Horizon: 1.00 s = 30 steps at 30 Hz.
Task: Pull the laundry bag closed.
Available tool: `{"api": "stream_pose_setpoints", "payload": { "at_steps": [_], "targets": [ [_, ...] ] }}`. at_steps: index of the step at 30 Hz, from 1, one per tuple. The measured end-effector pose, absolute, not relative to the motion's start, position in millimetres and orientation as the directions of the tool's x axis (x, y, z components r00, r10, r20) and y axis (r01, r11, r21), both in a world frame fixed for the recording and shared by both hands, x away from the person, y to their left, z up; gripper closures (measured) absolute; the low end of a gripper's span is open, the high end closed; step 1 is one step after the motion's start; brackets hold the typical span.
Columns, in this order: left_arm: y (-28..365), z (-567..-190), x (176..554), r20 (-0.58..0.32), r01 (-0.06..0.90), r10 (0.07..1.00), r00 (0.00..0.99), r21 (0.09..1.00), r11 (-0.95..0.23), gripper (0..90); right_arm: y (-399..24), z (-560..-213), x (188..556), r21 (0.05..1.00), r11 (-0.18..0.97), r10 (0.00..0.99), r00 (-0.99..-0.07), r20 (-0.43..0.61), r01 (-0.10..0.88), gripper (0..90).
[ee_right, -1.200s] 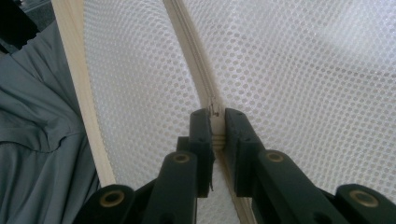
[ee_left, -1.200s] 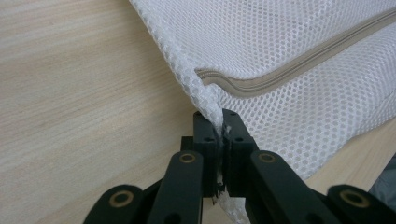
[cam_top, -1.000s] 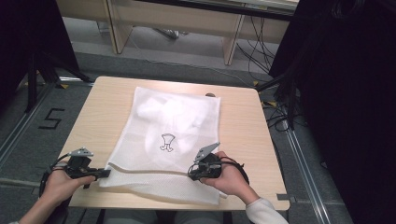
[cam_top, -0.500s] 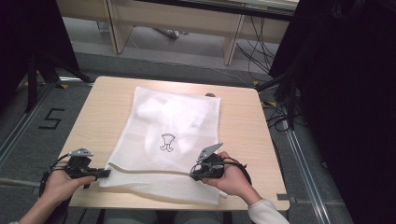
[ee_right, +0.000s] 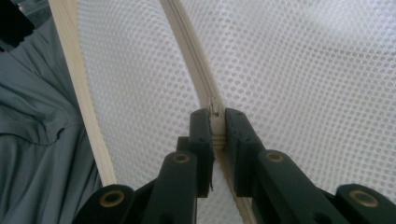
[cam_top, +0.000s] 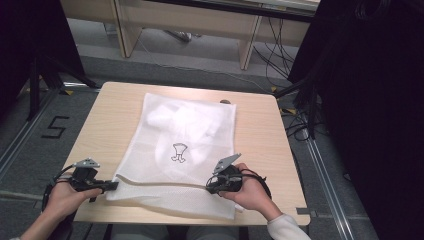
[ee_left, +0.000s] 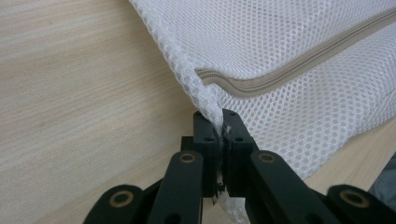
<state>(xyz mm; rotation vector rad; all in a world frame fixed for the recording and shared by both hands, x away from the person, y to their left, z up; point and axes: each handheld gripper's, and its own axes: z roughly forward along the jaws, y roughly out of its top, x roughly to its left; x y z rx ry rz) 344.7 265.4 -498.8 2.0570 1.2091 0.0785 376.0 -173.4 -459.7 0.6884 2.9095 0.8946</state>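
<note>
A white mesh laundry bag (cam_top: 185, 135) with a small printed garment symbol lies flat on the wooden table (cam_top: 265, 135), white cloth inside it. A beige zipper (cam_top: 160, 184) runs across its near end. My left gripper (cam_top: 111, 186) is at the bag's near left corner, shut on the mesh edge (ee_left: 208, 100) beside the zipper's end. My right gripper (cam_top: 210, 187) sits at the right end of the zipper, shut on the zipper pull (ee_right: 215, 122). In the right gripper view the zipper (ee_right: 187, 42) runs away between the jaws across the mesh.
The table's near edge (cam_top: 195, 220) lies just below the bag. Grey fabric (ee_right: 42, 140) on the person's lap lies beyond the table edge. Desk legs and cables stand on the floor behind the table. A floor marking "5" (cam_top: 56, 127) is at the left.
</note>
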Motion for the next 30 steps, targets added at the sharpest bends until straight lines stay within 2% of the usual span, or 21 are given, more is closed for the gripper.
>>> {"api": "stream_pose_setpoints", "payload": {
  "at_steps": [30],
  "targets": [
    [265.2, -498.4, 344.5, -0.300, 0.733, 0.778, 0.552, 0.620, -0.281, 85.7, -181.3, -459.3, 374.2, 0.532, 0.736, 0.426, -0.897, 0.118, 0.419, 82.8]
  ]
}}
